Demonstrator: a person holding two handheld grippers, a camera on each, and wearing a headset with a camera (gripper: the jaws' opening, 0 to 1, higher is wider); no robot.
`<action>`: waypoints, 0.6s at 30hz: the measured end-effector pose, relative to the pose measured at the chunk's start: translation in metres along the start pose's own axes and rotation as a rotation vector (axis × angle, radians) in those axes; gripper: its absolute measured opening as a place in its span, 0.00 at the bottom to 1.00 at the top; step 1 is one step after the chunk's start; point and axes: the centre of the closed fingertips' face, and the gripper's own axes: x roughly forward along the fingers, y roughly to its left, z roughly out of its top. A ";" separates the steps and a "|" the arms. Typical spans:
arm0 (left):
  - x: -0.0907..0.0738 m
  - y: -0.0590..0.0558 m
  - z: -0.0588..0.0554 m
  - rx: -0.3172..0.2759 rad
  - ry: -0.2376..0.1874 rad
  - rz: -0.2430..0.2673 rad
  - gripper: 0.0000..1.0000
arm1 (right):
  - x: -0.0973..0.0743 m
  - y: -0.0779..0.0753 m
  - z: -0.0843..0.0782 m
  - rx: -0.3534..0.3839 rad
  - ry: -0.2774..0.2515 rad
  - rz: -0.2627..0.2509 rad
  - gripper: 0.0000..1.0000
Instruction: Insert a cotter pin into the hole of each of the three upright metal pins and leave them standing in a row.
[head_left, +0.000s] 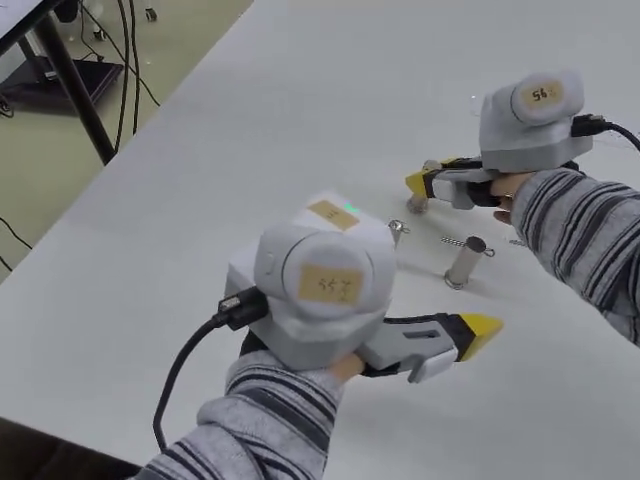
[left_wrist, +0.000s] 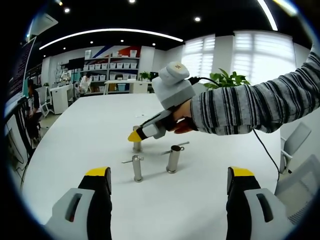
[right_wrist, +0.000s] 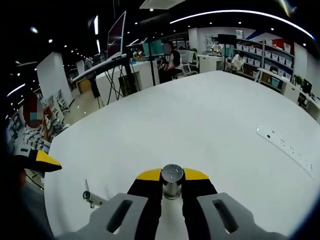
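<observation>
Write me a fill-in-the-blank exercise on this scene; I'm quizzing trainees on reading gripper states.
1. The right gripper is ___ on a silver upright metal pin.
2. The left gripper is not shut but ___.
3. Counting that one, ___ such pins stand on the white table.
Missing words: shut; open; three.

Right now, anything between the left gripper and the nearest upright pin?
Nothing visible. Bare table lies between the open left gripper and the nearest pin. The right gripper is farther back, closed on the far pin.
</observation>
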 end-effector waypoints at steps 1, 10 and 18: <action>0.000 0.000 0.000 0.005 0.001 0.000 0.96 | -0.003 0.000 0.000 -0.002 0.002 -0.002 0.09; 0.002 0.000 -0.007 0.015 0.036 -0.002 0.98 | -0.039 -0.002 -0.013 0.018 0.000 -0.017 0.09; 0.002 0.000 -0.006 0.033 0.034 -0.005 0.99 | -0.072 -0.019 -0.038 0.048 0.005 -0.059 0.09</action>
